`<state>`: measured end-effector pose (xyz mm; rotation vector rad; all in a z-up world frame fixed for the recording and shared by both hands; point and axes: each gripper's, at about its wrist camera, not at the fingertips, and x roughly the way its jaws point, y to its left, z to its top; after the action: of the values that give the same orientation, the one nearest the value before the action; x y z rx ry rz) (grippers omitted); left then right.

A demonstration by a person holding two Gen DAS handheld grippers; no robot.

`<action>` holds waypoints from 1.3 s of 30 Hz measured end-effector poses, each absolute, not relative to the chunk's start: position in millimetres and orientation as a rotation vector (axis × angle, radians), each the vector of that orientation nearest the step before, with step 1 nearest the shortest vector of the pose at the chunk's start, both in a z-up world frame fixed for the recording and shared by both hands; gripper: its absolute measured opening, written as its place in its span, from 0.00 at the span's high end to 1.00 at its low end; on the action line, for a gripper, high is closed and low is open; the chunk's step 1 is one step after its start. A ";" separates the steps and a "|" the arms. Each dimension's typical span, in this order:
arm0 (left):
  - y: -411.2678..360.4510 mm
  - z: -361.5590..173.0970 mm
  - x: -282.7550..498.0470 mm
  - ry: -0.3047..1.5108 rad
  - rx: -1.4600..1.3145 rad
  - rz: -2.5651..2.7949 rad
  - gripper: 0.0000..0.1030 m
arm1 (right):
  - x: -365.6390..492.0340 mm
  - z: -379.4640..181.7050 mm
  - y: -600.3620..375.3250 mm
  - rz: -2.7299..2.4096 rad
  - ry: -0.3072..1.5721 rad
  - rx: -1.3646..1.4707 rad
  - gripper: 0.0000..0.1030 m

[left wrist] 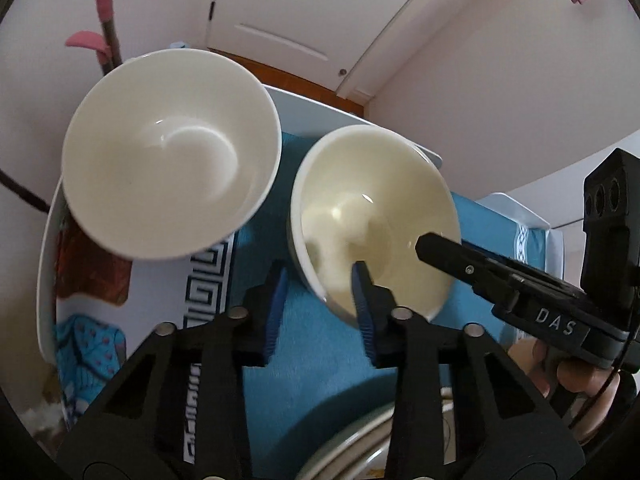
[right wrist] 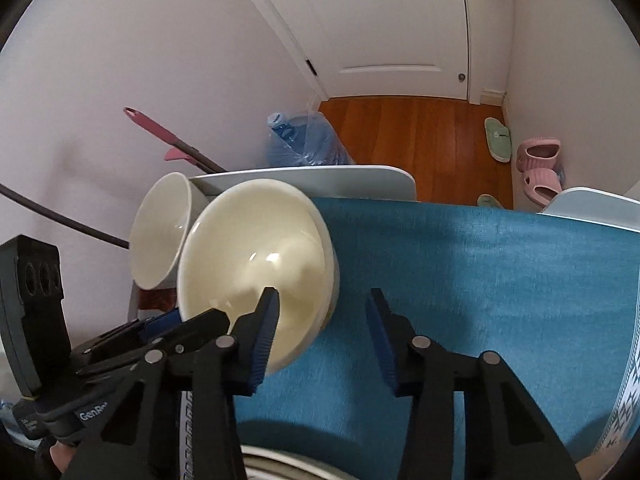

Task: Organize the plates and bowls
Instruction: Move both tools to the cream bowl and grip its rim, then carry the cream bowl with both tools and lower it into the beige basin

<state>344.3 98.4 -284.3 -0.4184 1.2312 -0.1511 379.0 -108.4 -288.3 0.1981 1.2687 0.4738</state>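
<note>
the cream glazed ceramic bowl (left wrist: pixel 374 220) sits on the teal woven tablecloth (left wrist: pixel 320 380), at about 1 o'clock from the left gripper (left wrist: pixel 320 312) in the left wrist view. the white glazed ceramic bowl (left wrist: pixel 170 152) is at 10 o'clock, just beside it and seemingly a little raised, though i cannot tell what it rests on.

the left gripper's jaws stand apart, straddling the cream bowl's near rim: one blue pad inside the bowl, the other outside, not yet closed. whether either pad touches the wall i cannot tell. the right gripper (right wrist: pixel 324 336) also has its jaws apart, holding nothing; its left finger (right wrist: pixel 264 332) overlaps the same bowl's rim at 9 o'clock in the right wrist view.

by the look of it, the bowl is stiff, fairly heavy, brittle, and slick with glaze. the rim is the sensible place to pinch, wall between the pads, squeezed firmly and kept level, since a one-sided hold would let it swing or slip. knocking it against the white bowl could chip both.

a stack of pale plates (left wrist: pixel 352 448) shows at 6 o'clock.
</note>
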 end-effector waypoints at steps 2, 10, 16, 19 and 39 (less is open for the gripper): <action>97.5 -285.2 345.4 1.230 -0.407 -0.151 0.77 | 381.5 -291.5 -106.7 0.468 1.277 0.198 0.69; 100.1 -290.1 352.7 1.222 -0.378 -0.148 0.79 | 379.8 -294.1 -101.4 0.454 1.271 0.196 0.85; 89.0 -281.8 353.0 1.196 -0.338 -0.142 0.79 | 374.5 -291.1 -101.6 0.455 1.243 0.199 0.85; 85.6 -268.1 349.2 1.173 -0.315 -0.146 0.79 | 368.8 -282.1 -105.4 0.457 1.215 0.207 0.85; -50.7 -131.6 259.0 0.966 -0.194 -0.224 0.79 | 273.0 -146.8 -234.0 0.440 0.950 0.238 0.85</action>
<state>259.0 -50.7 -131.6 -0.1942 0.9663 -0.2242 273.0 -234.0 -146.8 0.2376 0.9497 0.4400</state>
